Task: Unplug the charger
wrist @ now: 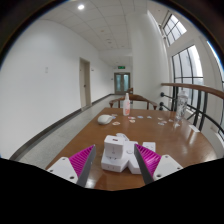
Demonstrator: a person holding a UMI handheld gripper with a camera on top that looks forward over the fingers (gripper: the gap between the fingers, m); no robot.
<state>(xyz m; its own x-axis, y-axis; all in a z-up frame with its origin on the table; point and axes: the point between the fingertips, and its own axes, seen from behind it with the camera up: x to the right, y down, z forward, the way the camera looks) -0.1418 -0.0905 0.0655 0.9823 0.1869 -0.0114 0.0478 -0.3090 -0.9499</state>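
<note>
A white socket block with a white charger plugged into it rests on the brown wooden table. It stands between my fingers. My gripper is open about it. The left magenta pad stands a little apart from the block. The right pad is close against its side; I cannot tell if it touches. The block's near lower part is hidden.
A white object lies farther back on the table, with a few small white items to its right. Chairs stand at the far end. A railing and windows run along the right; a corridor with a door lies beyond.
</note>
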